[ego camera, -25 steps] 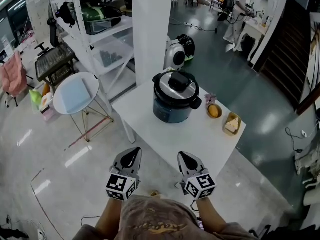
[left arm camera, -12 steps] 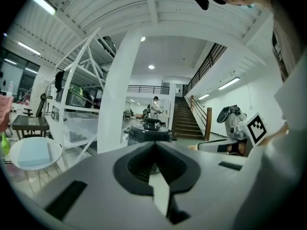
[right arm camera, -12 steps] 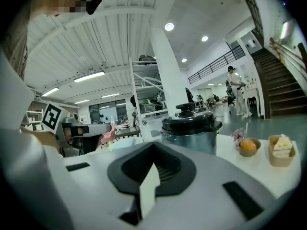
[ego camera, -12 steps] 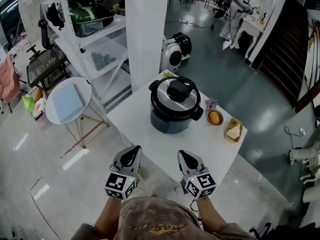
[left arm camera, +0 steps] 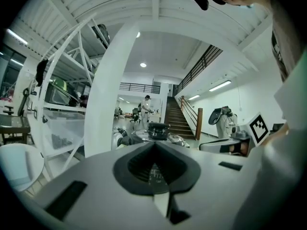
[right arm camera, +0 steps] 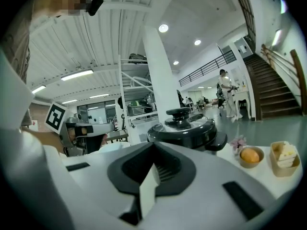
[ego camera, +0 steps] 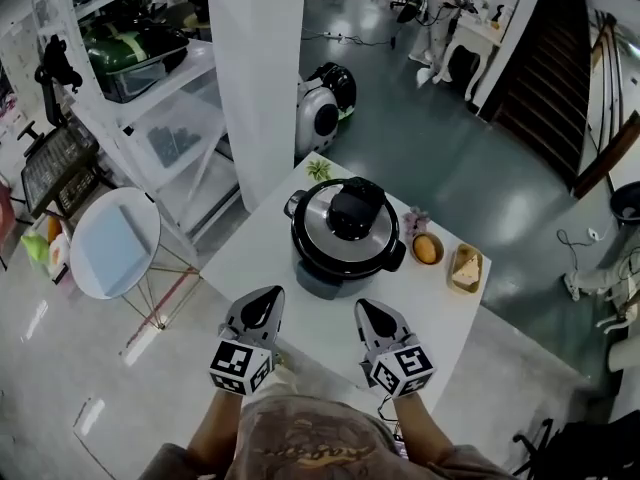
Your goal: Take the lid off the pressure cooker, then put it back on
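Two closed empty tools, left tool [ego camera: 266, 298], right tool [ego camera: 365, 310], lidded pressure cooker [ego camera: 345, 236] ahead, small bowl [ego camera: 427, 250] beside it, pillar [ego camera: 255, 68] behind

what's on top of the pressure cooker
Its lid, silver with a black rim, sits on the pressure cooker, with a black handle at its centre. Nothing else rests on it. The inside is hidden by the lid.

The dark pressure cooker [ego camera: 343, 243] stands upright on the white table [ego camera: 400, 298], lid [ego camera: 350, 226] on.
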`<state>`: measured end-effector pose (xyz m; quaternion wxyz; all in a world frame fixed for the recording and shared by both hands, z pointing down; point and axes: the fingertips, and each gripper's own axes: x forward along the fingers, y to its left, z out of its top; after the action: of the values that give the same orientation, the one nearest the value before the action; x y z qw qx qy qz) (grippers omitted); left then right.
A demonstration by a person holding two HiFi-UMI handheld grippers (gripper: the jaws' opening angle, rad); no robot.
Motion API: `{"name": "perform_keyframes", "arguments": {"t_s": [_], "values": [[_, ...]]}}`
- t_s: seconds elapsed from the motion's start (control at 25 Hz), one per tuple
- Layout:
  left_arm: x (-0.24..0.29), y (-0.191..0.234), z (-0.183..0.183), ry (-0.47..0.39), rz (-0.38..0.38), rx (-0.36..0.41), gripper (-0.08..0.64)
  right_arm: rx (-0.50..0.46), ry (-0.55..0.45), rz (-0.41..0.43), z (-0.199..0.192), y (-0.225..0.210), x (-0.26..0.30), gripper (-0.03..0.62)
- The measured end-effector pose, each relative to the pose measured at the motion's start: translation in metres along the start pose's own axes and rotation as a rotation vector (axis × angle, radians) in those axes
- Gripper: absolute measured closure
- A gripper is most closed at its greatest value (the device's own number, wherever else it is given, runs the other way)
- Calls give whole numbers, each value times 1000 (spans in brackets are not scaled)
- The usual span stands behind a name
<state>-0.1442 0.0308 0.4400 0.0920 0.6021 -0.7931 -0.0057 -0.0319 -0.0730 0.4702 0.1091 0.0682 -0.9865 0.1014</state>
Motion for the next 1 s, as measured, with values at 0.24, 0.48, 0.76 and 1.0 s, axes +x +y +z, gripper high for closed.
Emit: {"name": "perform_keyframes", "arguments": {"t_s": [0.24, 0.48, 0.76, 1.0], "values": [[44, 21, 17, 18, -127, 30, 557, 26, -47, -101, 21, -14, 25, 597], [80, 22, 29, 23, -267, 45, 557, 42, -78, -218, 33, -27, 29, 597], [104, 17, 43, 3, -343, 57, 557, 47, -107, -290, 44, -40, 20, 597], [115, 10, 51, -9, -349, 60, 557, 42, -144, -293, 58, -50, 18, 597]]}}
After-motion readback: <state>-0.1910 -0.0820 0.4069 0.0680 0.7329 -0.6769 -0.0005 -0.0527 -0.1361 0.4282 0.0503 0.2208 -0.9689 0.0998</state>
